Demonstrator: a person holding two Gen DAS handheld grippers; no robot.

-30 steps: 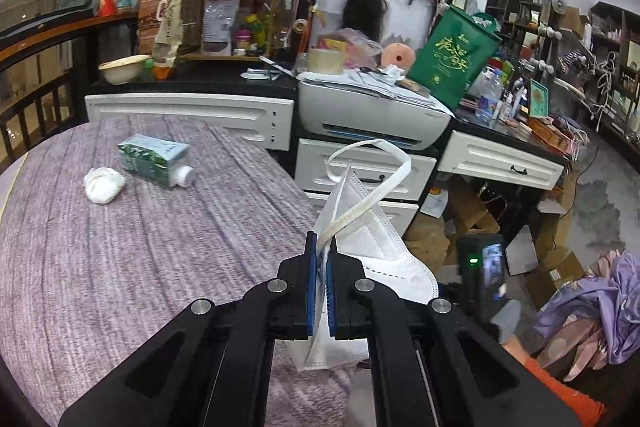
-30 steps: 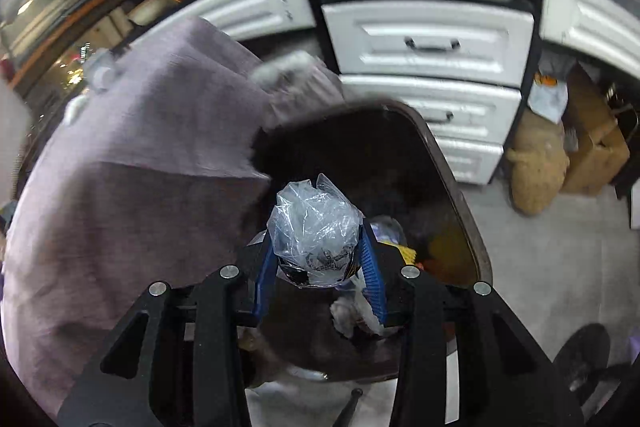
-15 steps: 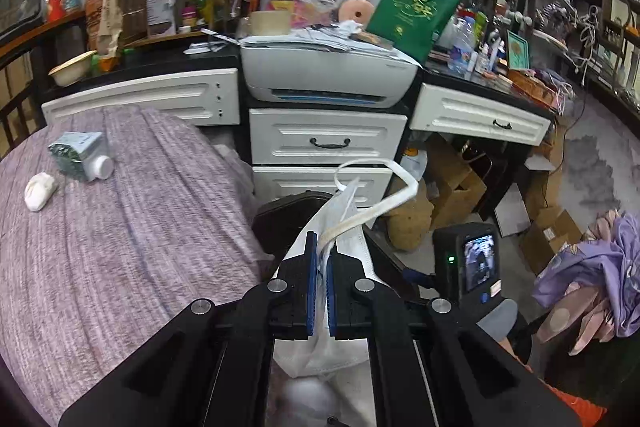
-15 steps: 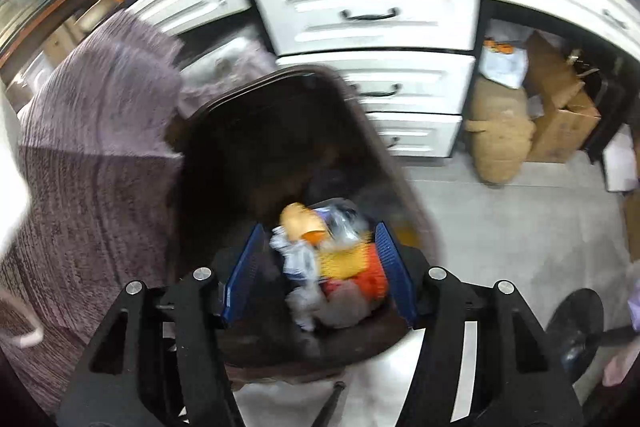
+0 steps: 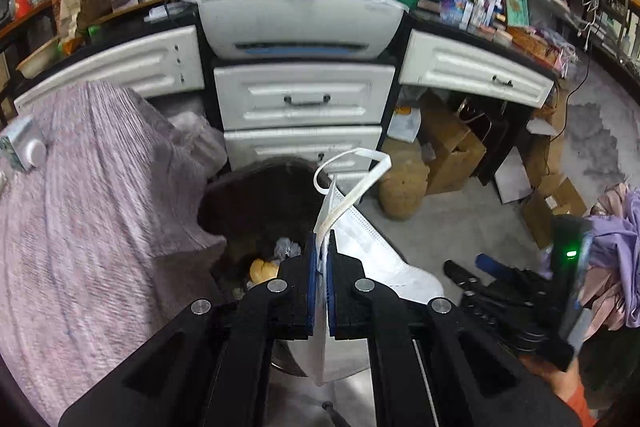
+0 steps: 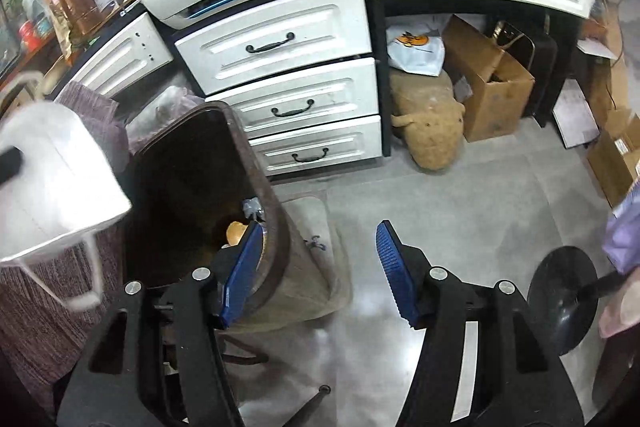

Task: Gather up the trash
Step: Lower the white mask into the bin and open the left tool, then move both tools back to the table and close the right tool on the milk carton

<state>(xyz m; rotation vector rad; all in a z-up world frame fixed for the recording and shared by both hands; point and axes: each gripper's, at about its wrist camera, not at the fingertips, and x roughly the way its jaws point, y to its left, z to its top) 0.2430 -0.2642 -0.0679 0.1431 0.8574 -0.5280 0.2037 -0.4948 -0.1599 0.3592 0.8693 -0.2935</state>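
The left gripper (image 5: 319,259), black w/ blue pads, was pressed together on a white folded face mask w/ elastic ear loops (image 5: 362,239); the mask's body hung down and to the right of the closed pads, one loop arcing up above them. It was held above the dark brown open-topped trash bin (image 5: 256,195), just over the bin's right side. The same mask (image 6: 52,183) showed at the left edge of the right wrist view, blurred, above the bin's (image 6: 276,227) left part.

The right gripper (image 6: 320,267) was spread wide w/ nothing between its blue pads (image 6: 394,271); left pad sat over the bin's rim, right pad over the grey floor (image 6: 460,211). Inside the bin lay trash incl. a yellow-orange lump (image 5: 262,269) and a crumpled clear plastic piece (image 5: 286,247).

The bin stood btwn the purple-grey woven tablecloth (image 5: 88,211) and a white drawer unit w/ dark handles (image 6: 296,107). A white printer (image 5: 300,23) sat on top of the unit. Brown cardboard boxes (image 6: 488,87) stood under the desk, well apart from the bin.
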